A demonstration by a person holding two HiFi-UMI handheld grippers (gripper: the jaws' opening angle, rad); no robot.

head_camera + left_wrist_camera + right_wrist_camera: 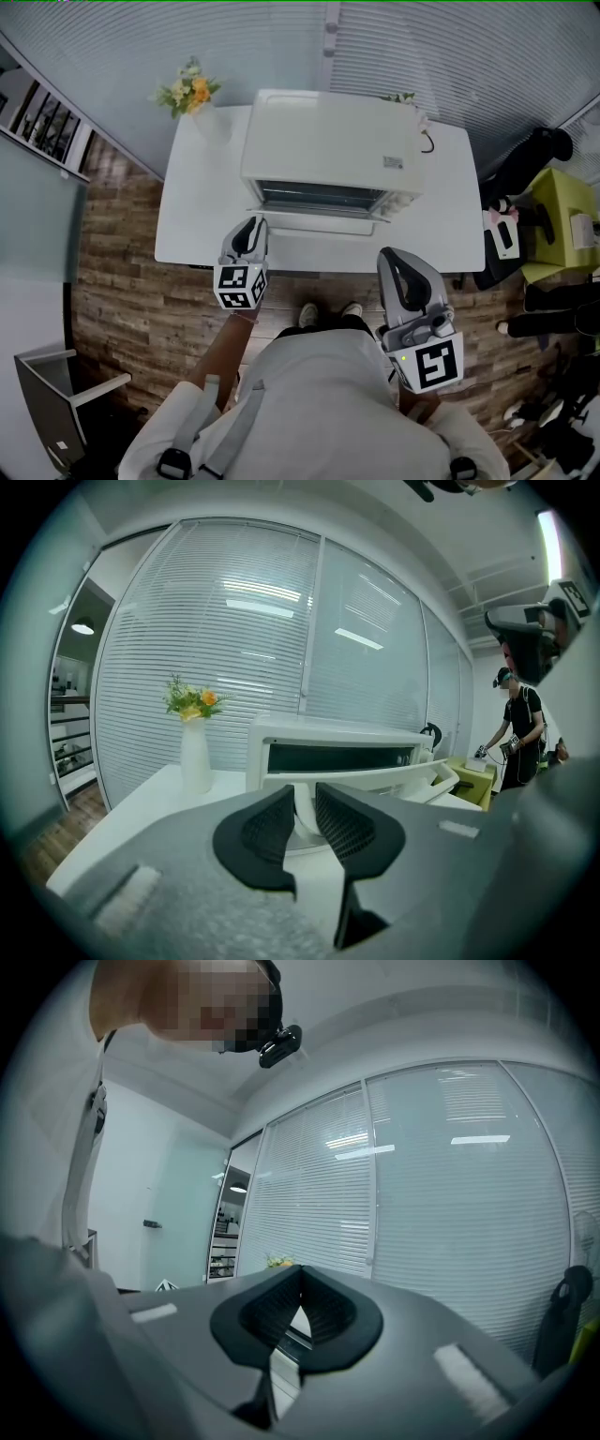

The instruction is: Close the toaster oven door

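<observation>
While the left tongs (pixel 250 227) sit low at the front of the white table (pixel 192 220), their two pads stand a little way apart with nothing held between them. Just past their tips is the toaster oven (pixel 328 141). Its door (pixel 323 225) hangs open and sticks out toward the tongs. They are near the door's left corner, but I cannot tell if they touch it.

The right tongs (pixel 394 258) are pinched shut on nothing. They wait close to the person's body, well apart from the oven.

I think the next job is to lift the door up and push it closed.

Some things could go wrong:
- Lifting from one corner could twist the door a bit, so the tips slide off its smooth edge.
- A hard push could shove the whole oven away across the table, because nothing holds it.
- A push that stops too soon could let the door drop open again.
- A swing to the far left of the tongs could knock over the vase of flowers (pixel 195 98).
</observation>
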